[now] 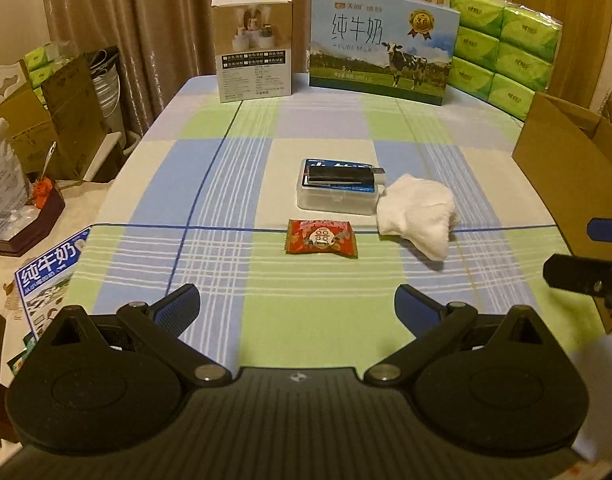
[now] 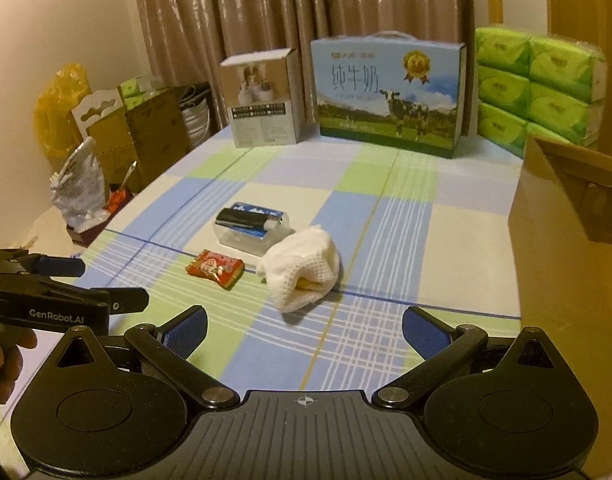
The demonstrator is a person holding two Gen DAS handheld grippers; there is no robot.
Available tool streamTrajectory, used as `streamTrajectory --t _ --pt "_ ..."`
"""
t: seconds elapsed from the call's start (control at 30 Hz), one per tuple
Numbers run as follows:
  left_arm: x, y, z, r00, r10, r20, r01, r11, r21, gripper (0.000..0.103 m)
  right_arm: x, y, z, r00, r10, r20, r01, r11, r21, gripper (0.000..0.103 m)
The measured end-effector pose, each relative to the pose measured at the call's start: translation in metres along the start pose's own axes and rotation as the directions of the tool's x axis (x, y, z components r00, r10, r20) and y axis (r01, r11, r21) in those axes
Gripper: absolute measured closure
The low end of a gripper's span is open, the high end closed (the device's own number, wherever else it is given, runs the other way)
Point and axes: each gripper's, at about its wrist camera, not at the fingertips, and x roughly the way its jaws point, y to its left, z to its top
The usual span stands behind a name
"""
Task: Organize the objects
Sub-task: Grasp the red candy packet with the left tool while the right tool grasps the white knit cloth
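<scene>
Ahead of both wide-spread, empty claws (image 1: 297, 306) (image 2: 304, 330) lies the red packet (image 1: 322, 238).

Desk covered by a matt checked cloth (image 1: 233, 168), clear smooth plastic seen in the small case (image 1: 334, 200), glossy crinkled foil on the red packet (image 1: 321, 238), soft waffle-textured white towel (image 2: 301, 272), matt brown cardboard box (image 1: 566, 176), ribbed blue pads on the fingers (image 1: 181, 304).

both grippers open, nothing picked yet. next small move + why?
Probably ease the right gripper forward and down over the white cloth. It is open and empty, the cloth lies nearest and almost straight ahead of it, and the open cardboard box stands on its right. The left gripper faces the red snack packet.
</scene>
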Motion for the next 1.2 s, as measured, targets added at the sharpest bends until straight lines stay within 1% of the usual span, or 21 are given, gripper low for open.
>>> streamTrajectory --t 0.17,0.3,0.37,0.47,0.53,0.6,0.67,0.77,0.9,0.97,1.07,1.2 --pt "0.026 -0.001 0.003 1.0 0.001 0.022 -0.001 1.0 0.013 0.001 0.024 -0.004 0.006 1.0 0.012 -0.009 -0.012 0.999 -0.033 0.002" --pt "0.044 0.003 0.007 0.999 -0.016 0.035 0.016 1.0 -0.005 0.001 0.045 -0.007 0.01 1.0 0.015 -0.025 -0.017 0.997 -0.075 0.002" --pt "0.052 0.003 0.008 0.999 -0.012 0.03 0.011 1.0 0.007 0.001 0.054 -0.009 0.012 0.999 0.022 -0.028 -0.024 0.996 -0.092 0.003" --pt "0.061 0.002 0.011 0.999 0.003 0.041 -0.006 0.997 0.071 0.001 0.066 -0.011 0.017 0.999 0.034 -0.033 -0.037 0.994 -0.103 0.003" --pt "0.068 0.001 0.012 0.999 0.019 0.047 -0.025 0.991 0.13 0.001 0.072 -0.01 0.019 0.999 0.031 -0.036 -0.035 0.993 -0.115 0.003" --pt "0.076 -0.001 0.011 0.998 0.036 0.045 -0.044 0.978 0.203 0.002 0.078 -0.01 0.02 0.999 0.032 -0.041 -0.037 0.992 -0.124 0.003" --pt "0.086 -0.002 0.01 0.999 0.038 0.033 -0.045 0.964 0.261 0.002 0.084 -0.012 0.02 0.998 0.034 -0.05 -0.041 0.991 -0.128 0.003" --pt "0.096 -0.005 0.01 0.999 0.028 0.033 -0.036 0.952 0.305 0.002 0.09 -0.014 0.019 0.997 0.036 -0.061 -0.044 0.991 -0.126 0.003" --pt "0.114 -0.008 0.012 0.999 0.035 0.03 -0.044 0.929 0.368 0.003 0.093 -0.015 0.019 0.997 0.041 -0.064 -0.049 0.991 -0.126 0.003" --pt "0.118 -0.007 0.014 0.999 0.011 0.039 -0.025 0.929 0.368 0.004 0.094 -0.015 0.019 0.997 0.041 -0.064 -0.048 0.991 -0.124 0.003" --pt "0.125 -0.008 0.018 0.998 -0.024 0.05 0.003 0.923 0.384 0.004 0.094 -0.017 0.019 0.997 0.04 -0.061 -0.047 0.992 -0.12 0.003" --pt "0.132 -0.012 0.022 0.993 -0.109 0.048 0.082 0.918 0.387 0.01 0.094 -0.021 0.021 0.998 0.037 -0.051 -0.042 0.993 -0.109 0.004"
